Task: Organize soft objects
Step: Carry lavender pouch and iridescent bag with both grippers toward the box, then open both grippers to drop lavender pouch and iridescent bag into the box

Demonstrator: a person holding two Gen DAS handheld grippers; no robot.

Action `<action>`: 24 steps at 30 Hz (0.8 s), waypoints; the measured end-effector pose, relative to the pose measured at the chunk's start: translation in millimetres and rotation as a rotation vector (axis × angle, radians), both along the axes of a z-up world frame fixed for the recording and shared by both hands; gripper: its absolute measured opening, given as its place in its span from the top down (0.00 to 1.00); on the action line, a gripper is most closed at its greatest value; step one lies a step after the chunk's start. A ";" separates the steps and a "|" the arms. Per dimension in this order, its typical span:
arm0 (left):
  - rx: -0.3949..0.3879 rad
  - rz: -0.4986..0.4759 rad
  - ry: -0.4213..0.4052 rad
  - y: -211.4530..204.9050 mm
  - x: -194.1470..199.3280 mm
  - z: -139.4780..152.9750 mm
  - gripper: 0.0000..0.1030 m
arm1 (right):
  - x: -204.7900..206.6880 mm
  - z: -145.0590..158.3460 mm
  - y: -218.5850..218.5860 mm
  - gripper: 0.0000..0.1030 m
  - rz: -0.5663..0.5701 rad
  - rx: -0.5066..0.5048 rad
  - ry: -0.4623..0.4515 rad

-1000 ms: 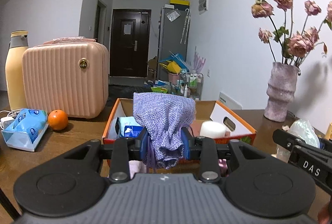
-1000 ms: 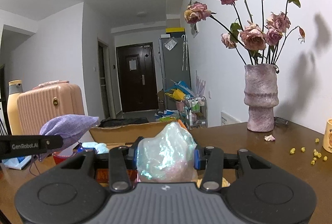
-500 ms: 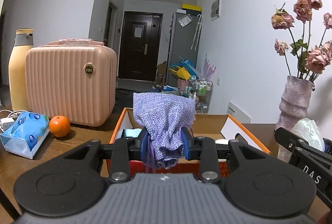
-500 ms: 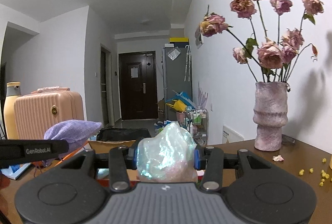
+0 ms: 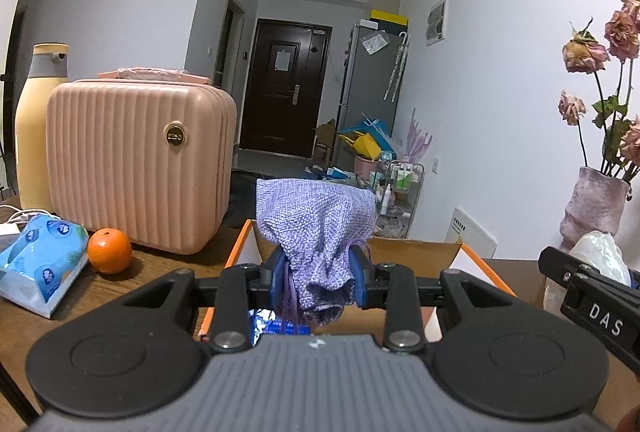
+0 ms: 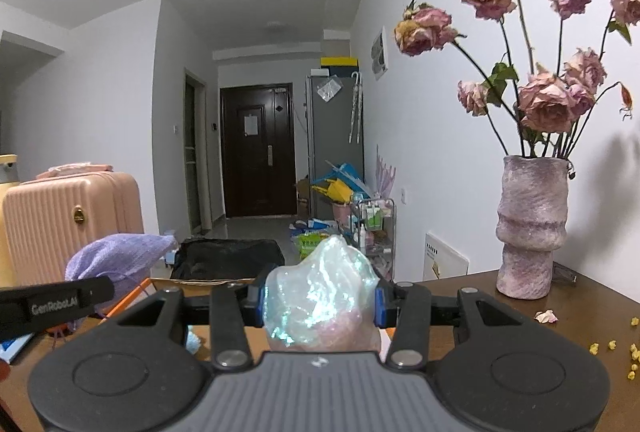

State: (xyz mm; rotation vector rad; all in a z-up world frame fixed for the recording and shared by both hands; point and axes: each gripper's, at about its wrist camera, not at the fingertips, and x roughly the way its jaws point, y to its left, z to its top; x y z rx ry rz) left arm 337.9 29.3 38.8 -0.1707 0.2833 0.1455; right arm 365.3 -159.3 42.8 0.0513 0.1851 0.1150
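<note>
Evidently midway: left tongs [image 5: 316, 276] clamp a purple pouch [image 5: 316, 228], right tongs [image 6: 320, 302] an iridescent bag [image 6: 320, 296]; neither is yet in the orange box [image 5: 476, 264].

One suitcase [image 5: 136, 164], one orange [image 5: 109, 250], one vase [image 6: 532, 228], two pouches [image 5: 316, 224] [image 6: 320, 296].

A pink suitcase [image 5: 136, 168] stands at ten o'clock — an orange [image 5: 109, 251] just beside it on the tabletop [image 5: 152, 272]. A vase [image 6: 532, 228] of dried roses [image 6: 548, 104] — at three o'clock.
</note>
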 end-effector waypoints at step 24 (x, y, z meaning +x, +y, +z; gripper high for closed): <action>-0.010 0.027 0.045 4.0 67.8 -5.5 0.68 | 98.4 -4.4 29.2 0.57 0.010 -0.027 0.263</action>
